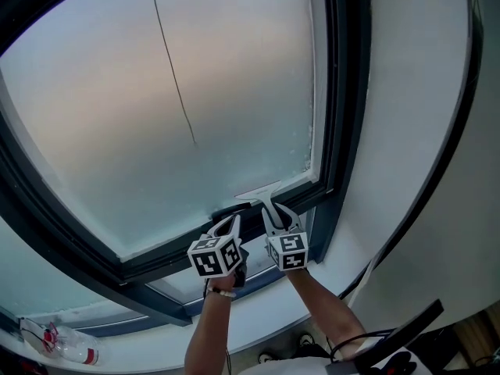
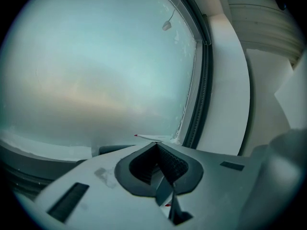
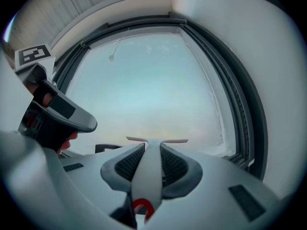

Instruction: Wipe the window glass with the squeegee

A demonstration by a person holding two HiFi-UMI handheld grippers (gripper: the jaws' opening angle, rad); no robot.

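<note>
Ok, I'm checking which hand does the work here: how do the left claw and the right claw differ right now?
The right claw is shut on the squeegee handle; the left claw is shut on nothing. The right claw's jaws are held apart by that handle; the left claw's jaws meet at the tips. Both point at the window glass, side by side.
</note>
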